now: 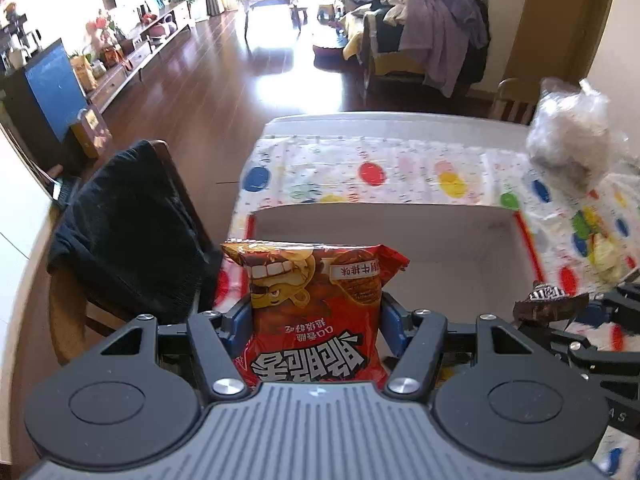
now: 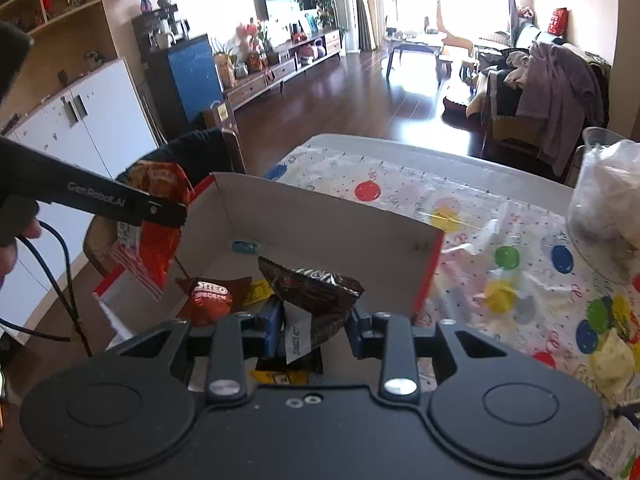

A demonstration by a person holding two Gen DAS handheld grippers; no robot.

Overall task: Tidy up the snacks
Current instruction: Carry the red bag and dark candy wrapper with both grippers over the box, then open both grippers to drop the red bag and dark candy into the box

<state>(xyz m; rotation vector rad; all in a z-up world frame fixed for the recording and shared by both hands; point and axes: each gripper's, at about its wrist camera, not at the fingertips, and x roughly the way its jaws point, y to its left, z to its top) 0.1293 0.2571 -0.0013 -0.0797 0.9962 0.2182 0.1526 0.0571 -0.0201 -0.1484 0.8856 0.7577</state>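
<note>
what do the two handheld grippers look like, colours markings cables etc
Left gripper: black linkage arms with silver screws, two round black housings, a ribbed grey body, blue finger pads. Right gripper: the same black linkage and blue pads, with a smooth black body. From the right wrist view, the left gripper's side bears white "GenRobot.AI" lettering, and a dark cable hangs below it.

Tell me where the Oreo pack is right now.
In the right wrist view, the Oreo pack lies inside the cardboard box, lower left, beside a yellow wrapper.
</note>
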